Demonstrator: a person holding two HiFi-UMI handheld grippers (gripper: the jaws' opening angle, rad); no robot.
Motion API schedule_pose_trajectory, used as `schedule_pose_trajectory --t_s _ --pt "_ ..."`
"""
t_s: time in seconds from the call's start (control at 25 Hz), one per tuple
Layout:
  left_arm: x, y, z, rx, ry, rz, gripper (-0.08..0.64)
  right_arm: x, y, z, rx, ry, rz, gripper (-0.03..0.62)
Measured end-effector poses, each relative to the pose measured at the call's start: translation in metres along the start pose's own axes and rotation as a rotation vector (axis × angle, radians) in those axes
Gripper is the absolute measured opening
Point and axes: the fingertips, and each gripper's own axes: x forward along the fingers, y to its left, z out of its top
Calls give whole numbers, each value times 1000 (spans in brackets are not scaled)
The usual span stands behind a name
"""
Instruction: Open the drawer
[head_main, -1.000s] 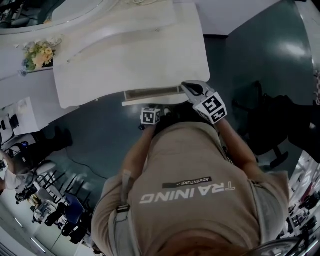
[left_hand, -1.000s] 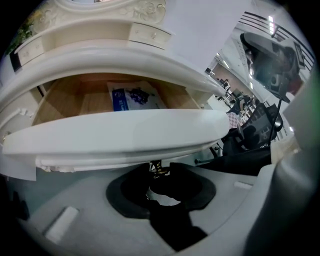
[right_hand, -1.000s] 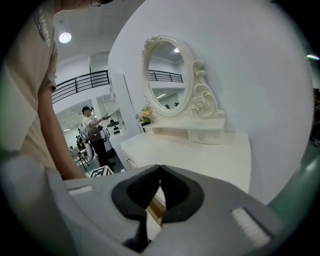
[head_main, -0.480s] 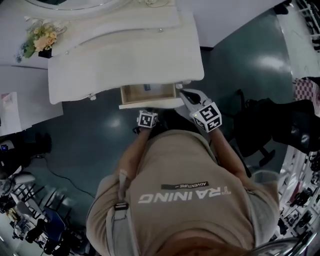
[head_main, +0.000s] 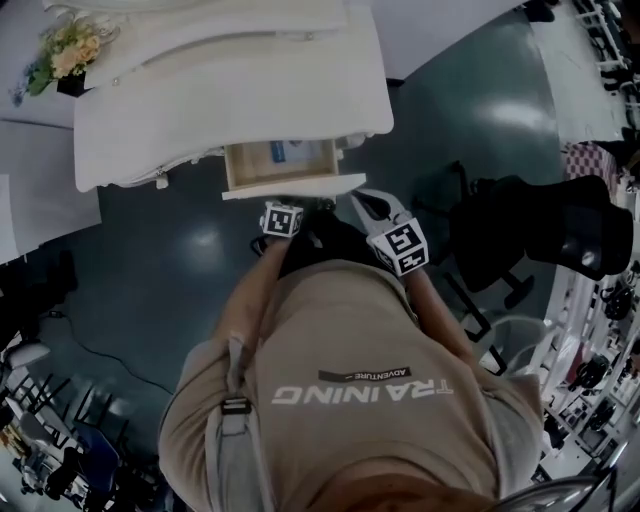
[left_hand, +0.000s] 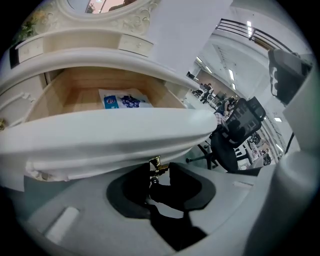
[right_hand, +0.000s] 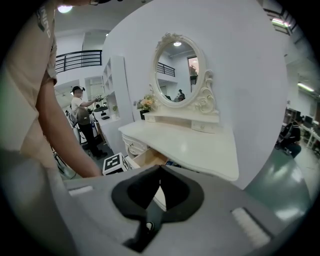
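Left gripper is clamping the brass knob; right gripper is idling, pinched together, empty. With the drawer sitting pulled out beneath the vanity, a skewed pull is risking the knob slipping free.

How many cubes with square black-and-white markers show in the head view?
2. One marker cube sits on the left claw, shut on the small brass drawer knob; the other on the right claw, beside it.
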Motion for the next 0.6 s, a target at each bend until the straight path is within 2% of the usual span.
schedule_pose_trajectory --t_s 0.28,0.6 --pt "-7 -18 -8 -24 11 12 130 -23 4 -7 83 -31 45 3" --pt "-9 -29 -17 -53 30 96 130 -52 -29 -26 122 -89 57 3"
